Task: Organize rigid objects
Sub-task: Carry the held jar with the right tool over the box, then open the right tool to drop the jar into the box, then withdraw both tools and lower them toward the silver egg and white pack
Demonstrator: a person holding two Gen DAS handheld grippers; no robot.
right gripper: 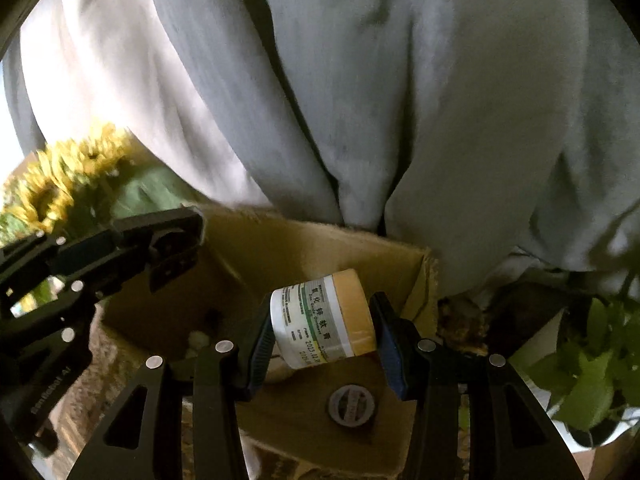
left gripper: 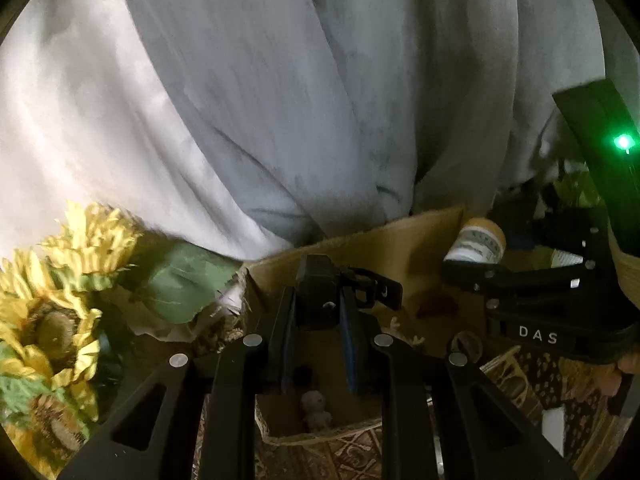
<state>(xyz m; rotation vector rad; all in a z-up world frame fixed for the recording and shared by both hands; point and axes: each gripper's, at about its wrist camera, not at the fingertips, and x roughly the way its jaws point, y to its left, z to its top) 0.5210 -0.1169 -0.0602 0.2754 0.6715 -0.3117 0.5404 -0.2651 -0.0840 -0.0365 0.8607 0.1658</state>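
My right gripper is shut on a white jar with a yellow lid, held on its side above the open cardboard box; the jar also shows in the left wrist view. My left gripper is shut on a black clip-like object above the same box; it appears at the left of the right wrist view. A round metal-lidded tin and a small pale figure lie in the box.
A grey curtain hangs right behind the box. Artificial sunflowers stand at the left. A green potted plant stands at the right. A patterned woven mat lies under the box.
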